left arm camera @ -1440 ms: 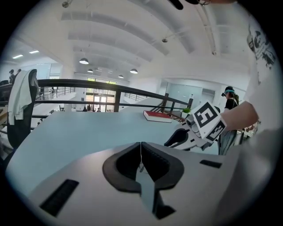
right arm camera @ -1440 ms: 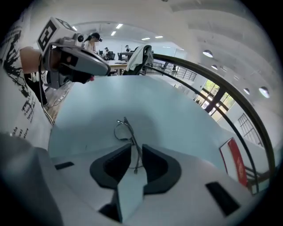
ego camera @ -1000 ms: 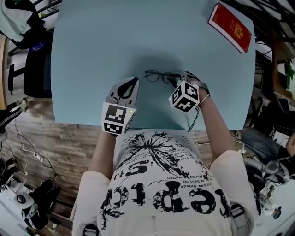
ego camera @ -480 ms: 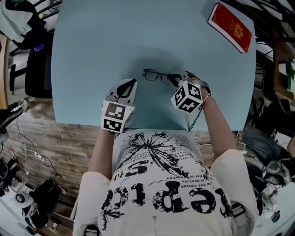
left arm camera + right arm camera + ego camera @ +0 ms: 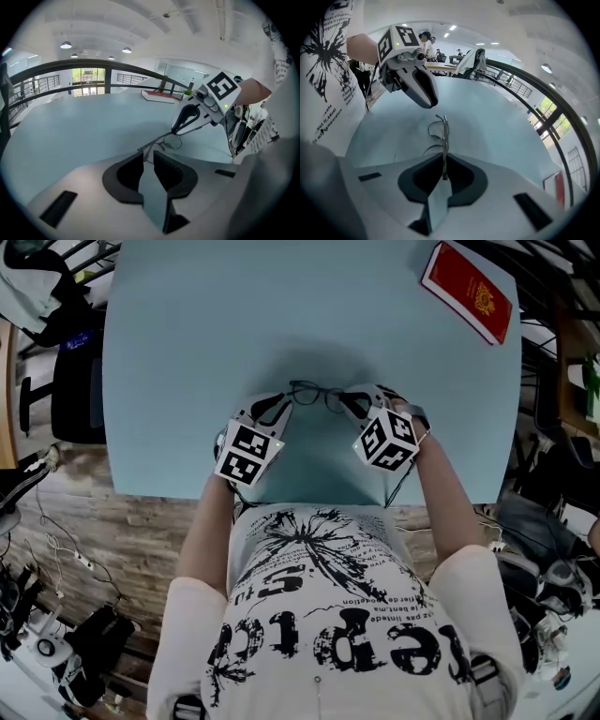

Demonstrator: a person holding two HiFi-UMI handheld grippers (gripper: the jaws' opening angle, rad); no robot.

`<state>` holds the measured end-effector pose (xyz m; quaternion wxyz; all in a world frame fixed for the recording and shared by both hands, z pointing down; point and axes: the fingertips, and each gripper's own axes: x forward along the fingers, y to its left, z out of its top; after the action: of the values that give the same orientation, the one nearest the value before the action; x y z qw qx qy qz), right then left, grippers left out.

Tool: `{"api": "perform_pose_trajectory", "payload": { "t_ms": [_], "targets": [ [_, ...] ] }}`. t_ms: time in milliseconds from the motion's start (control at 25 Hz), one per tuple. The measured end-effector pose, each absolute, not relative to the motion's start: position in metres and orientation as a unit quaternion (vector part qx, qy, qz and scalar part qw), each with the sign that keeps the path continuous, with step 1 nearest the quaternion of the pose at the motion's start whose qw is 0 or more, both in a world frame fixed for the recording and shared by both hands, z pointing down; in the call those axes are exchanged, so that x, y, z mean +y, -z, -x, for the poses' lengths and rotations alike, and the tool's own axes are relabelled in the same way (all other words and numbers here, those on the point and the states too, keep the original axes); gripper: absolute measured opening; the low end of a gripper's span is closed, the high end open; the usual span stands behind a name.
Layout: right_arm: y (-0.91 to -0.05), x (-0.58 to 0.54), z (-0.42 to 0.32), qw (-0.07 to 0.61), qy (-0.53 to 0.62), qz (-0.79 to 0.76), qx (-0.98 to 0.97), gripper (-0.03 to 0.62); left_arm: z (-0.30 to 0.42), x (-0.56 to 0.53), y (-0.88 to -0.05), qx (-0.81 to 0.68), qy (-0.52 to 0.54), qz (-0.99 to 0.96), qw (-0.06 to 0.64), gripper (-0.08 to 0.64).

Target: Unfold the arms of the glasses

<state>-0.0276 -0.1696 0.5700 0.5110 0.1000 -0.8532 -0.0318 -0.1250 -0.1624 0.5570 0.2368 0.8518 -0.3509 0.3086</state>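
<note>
The right gripper (image 5: 443, 165) pinches one end of the glasses (image 5: 315, 395), which lie on the table (image 5: 178, 324) between the two tools. The left gripper (image 5: 147, 158) has its jaws narrowly apart, with the frame's other end just at their tips. To my eye the step goes best with the right grip held firm, the arm caught lightly near its hinge and swung out slowly, since the thin wire looks easy to bend. A red book (image 5: 469, 294) lies at the far corner.

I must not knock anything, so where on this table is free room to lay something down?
The table is bare along its left side and far middle, up to the red booklet at the far right corner. Crowded: the near middle, where the left gripper and right gripper meet at the glasses.
</note>
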Motion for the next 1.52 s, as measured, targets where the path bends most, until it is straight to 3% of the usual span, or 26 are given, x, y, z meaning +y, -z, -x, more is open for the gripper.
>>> {"api": "perform_pose_trajectory", "payload": {
  "t_ms": [920, 960, 1120, 1320, 1520],
  "targets": [
    [-0.569, -0.169, 0.016, 0.443, 0.07, -0.077, -0.89, 0.034, 0.112, -0.189, -0.585, -0.247, -0.359, -0.867, 0.244, 0.046],
    [-0.571, -0.169, 0.014, 0.45, 0.064, -0.078, -0.887, 0.04, 0.11, -0.187, -0.585, -0.241, -0.36, -0.868, 0.244, 0.046],
    [-0.582, -0.161, 0.012, 0.496, 0.064, -0.06, -0.864, 0.183, 0.105, -0.187, -0.585, -0.234, -0.363, -0.87, 0.237, 0.046],
    [-0.576, -0.161, 0.041, 0.501, 0.093, -0.056, -0.858, 0.179, 0.103, -0.185, -0.585, -0.232, -0.363, -0.871, 0.234, 0.046],
    [-0.576, -0.17, 0.068, 0.51, 0.108, -0.061, -0.851, 0.09, 0.103, -0.185, -0.586, -0.232, -0.36, -0.874, 0.231, 0.046]
  ]
}}
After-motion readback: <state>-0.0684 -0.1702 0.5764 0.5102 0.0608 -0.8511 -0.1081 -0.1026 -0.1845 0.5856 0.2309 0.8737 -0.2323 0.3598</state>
